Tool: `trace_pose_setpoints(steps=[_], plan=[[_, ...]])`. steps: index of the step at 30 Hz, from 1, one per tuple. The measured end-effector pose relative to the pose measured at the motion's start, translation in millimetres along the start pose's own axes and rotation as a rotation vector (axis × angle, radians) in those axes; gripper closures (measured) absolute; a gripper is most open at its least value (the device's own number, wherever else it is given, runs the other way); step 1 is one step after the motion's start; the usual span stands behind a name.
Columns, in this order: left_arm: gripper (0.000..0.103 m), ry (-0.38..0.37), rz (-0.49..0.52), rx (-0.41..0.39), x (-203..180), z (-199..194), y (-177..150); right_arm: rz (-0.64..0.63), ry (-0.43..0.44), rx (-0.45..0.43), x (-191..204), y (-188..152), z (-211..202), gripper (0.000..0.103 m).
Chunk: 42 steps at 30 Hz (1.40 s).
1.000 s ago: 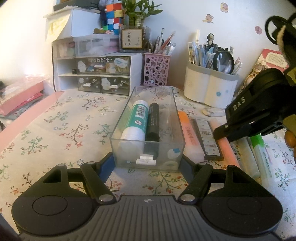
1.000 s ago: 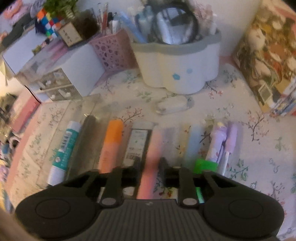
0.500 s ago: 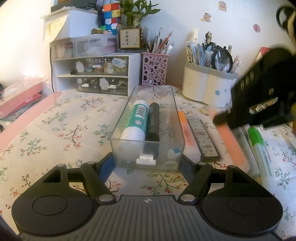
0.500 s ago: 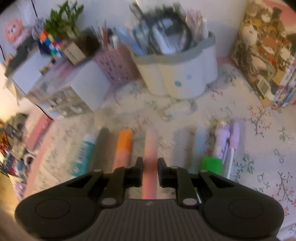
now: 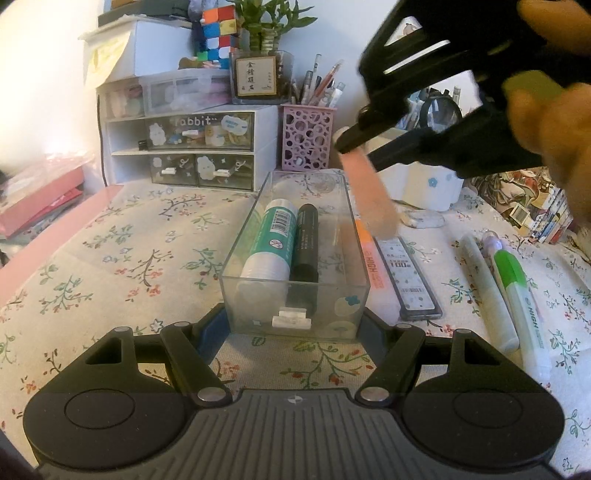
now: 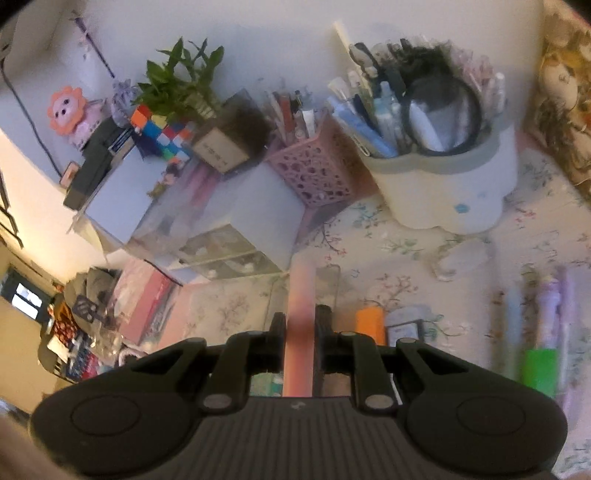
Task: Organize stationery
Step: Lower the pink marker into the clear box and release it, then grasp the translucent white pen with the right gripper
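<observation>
pink highlighter (image 5: 370,192): I lifted it from the desk row; now airborne above the clear plastic box's (image 5: 295,325) right wall.
right gripper (image 6: 300,325): I raised it, moved left.

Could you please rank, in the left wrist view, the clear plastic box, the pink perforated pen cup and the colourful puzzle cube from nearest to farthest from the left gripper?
From the left gripper:
1. Clear plastic box: between the jaws, straight ahead.
2. Pink perforated pen cup: behind the box's far end.
3. Colourful puzzle cube: up on the white drawer unit, back left.
</observation>
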State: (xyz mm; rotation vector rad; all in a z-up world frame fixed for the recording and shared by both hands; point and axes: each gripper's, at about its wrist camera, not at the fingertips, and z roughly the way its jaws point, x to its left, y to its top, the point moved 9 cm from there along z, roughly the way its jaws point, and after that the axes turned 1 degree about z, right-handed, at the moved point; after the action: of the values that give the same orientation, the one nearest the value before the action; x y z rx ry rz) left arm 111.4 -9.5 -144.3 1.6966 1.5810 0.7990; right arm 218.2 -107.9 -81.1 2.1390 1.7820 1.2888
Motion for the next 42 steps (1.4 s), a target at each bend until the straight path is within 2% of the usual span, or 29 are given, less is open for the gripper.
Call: trace_pose_setpoints(steps=[6, 10, 19, 27, 30, 38, 42], plan=[[0.031, -0.001, 0.003, 0.000, 0, 0, 0, 0.000, -0.023, 0.053, -5, -7, 21, 0.100], [0.031, -0.003, 0.005, 0.001, 0, 0, 0, -0.021, -0.040, 0.056, -5, -11, 25, 0.100], [0.031, -0.008, 0.015, 0.002, -2, 0, 0, -0.161, -0.103, 0.117, 3, -23, 30, 0.100], [0.031, -0.007, 0.016, 0.003, -2, 0, 0, -0.143, -0.060, 0.082, -3, -19, 9, 0.098], [0.031, -0.009, 0.014, 0.002, -2, 0, -1, -0.128, -0.058, 0.052, -15, -16, -4, 0.098], [0.031, -0.005, 0.018, 0.002, -3, 0, -1, -0.024, -0.175, -0.026, -87, -4, -43, 0.098], [0.031, -0.004, 0.020, 0.003, -3, 0, -1, -0.031, -0.206, -0.015, -105, -14, -52, 0.098]])
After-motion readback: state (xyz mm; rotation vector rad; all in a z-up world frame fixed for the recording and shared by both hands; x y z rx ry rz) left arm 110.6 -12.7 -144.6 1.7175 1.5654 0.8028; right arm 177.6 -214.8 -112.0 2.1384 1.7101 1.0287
